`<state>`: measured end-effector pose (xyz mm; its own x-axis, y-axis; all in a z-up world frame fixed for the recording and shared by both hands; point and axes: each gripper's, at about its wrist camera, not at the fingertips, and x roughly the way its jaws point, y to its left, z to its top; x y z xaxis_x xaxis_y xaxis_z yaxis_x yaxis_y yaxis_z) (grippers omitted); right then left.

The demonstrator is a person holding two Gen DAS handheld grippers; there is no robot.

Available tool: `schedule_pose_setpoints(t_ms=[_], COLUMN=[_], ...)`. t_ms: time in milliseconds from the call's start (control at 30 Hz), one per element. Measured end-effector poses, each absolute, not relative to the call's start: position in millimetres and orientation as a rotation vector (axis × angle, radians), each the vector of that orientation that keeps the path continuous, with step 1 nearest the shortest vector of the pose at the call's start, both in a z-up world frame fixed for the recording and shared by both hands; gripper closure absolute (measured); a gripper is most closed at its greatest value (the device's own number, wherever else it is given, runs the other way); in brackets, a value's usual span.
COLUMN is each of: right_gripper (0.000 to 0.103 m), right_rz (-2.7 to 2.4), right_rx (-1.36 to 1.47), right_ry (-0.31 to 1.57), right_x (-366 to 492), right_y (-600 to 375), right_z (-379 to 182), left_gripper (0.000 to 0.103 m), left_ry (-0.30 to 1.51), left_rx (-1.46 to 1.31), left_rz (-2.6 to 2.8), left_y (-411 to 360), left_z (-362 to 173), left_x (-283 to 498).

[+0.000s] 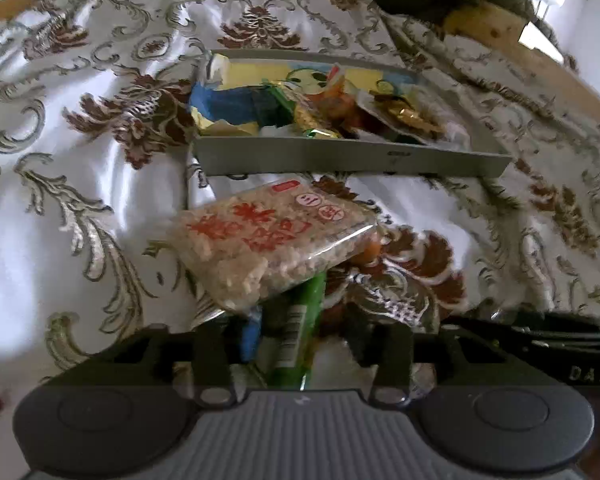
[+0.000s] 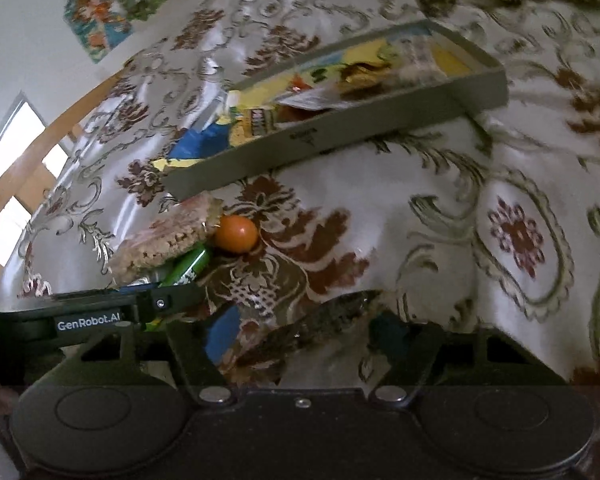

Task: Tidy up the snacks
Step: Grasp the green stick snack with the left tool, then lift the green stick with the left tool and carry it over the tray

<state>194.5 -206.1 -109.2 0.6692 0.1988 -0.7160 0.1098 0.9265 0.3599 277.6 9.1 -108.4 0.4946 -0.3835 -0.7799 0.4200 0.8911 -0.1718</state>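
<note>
A shallow grey box [image 1: 340, 156] holds several snack wrappers; it also shows in the right wrist view [image 2: 340, 128]. In front of it lie a clear pack of puffed rice cake [image 1: 268, 236] with red print, a green snack stick [image 1: 300, 320] under it, and an orange ball [image 2: 236, 234]. My left gripper [image 1: 300, 332] sits low over the green stick, jaws apart around it. It shows in the right wrist view [image 2: 156, 304] beside the green stick [image 2: 188, 266] and rice pack [image 2: 164, 240]. My right gripper [image 2: 300, 332] is open above the cloth, with a clear wrapper [image 2: 312, 328] between its jaws.
A white satin cloth [image 1: 80, 160] with brown and green floral pattern covers the surface. A wooden edge [image 2: 40, 148] runs at the far left of the right wrist view. A colourful picture [image 2: 112, 8] hangs on the wall behind.
</note>
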Motion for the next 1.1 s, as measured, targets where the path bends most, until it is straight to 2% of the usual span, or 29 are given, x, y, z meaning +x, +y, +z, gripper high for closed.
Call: schedule_pose_setpoints(t_ms=[67, 133, 200, 300, 467, 667, 867, 1100], right_gripper=[0.051, 0.054, 0.054, 0.049, 0.048, 0.060, 0.074, 0.078], right_rz=[0.062, 0.066, 0.070, 0.083, 0.072, 0.054, 0.057, 0.069], right_rx=[0.343, 0.334, 0.338, 0.360, 0.365, 0.402, 0.427, 0.396], right_ry=[0.843, 0.842, 0.840, 0.850, 0.871, 0.880, 0.871, 0.857], right_x=[199.2, 199.9, 199.9, 201.7, 203.1, 201.7, 199.9, 192.6], right_y=[-203.0, -202.3, -202.2, -204.9, -203.1, -207.3, -210.7, -206.7], right_z=[-110.0, -110.8, -110.5, -113.8, -115.7, -117.5, -109.1, -96.9], left_gripper=[0.062, 0.067, 0.072, 0.073, 0.076, 0.076, 0.083, 0.084], left_ry=[0.946, 0.949, 0.953, 0.954, 0.967, 0.992, 0.982, 1.036], left_rx=[0.041, 0.048, 0.062, 0.058, 0.020, -0.071, -0.029, -0.105], left_rz=[-0.491, -0.501, -0.506, -0.506, -0.471, -0.427, -0.416, -0.418], left_y=[6.9, 3.9, 0.6, -3.3, -2.0, 6.2, 0.8, 8.1], left_z=[-107.1, -106.4, -105.7, -107.1, -110.2, -110.7, -106.0, -97.0], left_x=[277.0, 273.4, 270.7, 269.0, 272.2, 275.6, 266.5, 247.1])
